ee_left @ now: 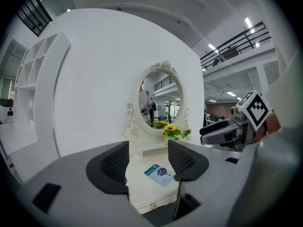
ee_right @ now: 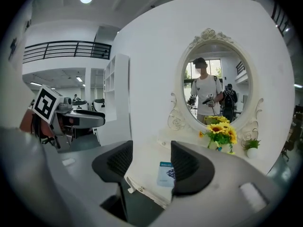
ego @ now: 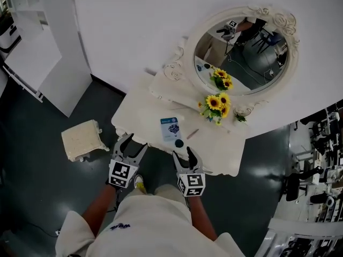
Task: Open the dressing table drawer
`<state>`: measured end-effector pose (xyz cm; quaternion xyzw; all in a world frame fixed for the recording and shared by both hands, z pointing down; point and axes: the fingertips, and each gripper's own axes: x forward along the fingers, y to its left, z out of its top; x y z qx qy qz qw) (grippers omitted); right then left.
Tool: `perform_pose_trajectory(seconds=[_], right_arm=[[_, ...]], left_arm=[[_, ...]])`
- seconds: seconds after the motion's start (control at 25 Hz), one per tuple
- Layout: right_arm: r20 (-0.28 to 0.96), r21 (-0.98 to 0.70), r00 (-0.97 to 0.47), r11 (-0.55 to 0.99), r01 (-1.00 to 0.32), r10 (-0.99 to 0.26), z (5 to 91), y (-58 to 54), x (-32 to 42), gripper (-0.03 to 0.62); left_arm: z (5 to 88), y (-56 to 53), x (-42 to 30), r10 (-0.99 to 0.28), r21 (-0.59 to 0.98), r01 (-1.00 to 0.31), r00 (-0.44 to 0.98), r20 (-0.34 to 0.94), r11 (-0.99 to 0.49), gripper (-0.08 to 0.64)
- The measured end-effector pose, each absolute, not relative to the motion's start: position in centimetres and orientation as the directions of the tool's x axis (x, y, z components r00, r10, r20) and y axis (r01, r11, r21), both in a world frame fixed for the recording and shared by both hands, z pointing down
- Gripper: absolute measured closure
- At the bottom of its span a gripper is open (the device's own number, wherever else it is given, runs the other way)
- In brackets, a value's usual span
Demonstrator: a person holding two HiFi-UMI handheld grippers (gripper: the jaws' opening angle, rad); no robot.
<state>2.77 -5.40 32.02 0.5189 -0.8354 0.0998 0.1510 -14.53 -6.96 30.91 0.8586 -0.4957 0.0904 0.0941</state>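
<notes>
The cream dressing table (ego: 140, 115) stands against the white wall, with an oval mirror (ego: 244, 52) on it. Its drawer front (ee_left: 150, 198) faces me along the near edge and bears a small metal knob (ee_left: 152, 205); the knob (ee_right: 140, 189) shows in the right gripper view too. My left gripper (ego: 128, 145) hovers in front of the table's near left edge, jaws open and empty. My right gripper (ego: 187, 155) sits at the near edge further right, also open and empty. Neither touches the drawer. Seen from the left gripper (ee_left: 147, 162) and the right gripper (ee_right: 151, 162), the table lies beyond the fingertips.
On the tabletop lie a blue packet (ego: 171, 128), a small dark round thing (ego: 179, 143) and a pen (ego: 192, 134), with sunflowers (ego: 215, 105) near the mirror. A cream stool (ego: 81, 140) stands on the dark floor to the left. White shelving (ego: 32, 52) is far left, equipment (ego: 316, 186) at right.
</notes>
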Motion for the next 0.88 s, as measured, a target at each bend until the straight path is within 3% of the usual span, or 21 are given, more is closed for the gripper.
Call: perform_pose_trajectory(seconds=[0.88], right_arm=[[0.428, -0.017, -0.413, 0.450, -0.893, -0.804, 39.7, -15.1, 3.3, 0.397]], left_arm=[[39.9, -18.3, -10.8, -0.815, 0.125, -0.876, 0.479, 0.326, -0.465, 0.302]])
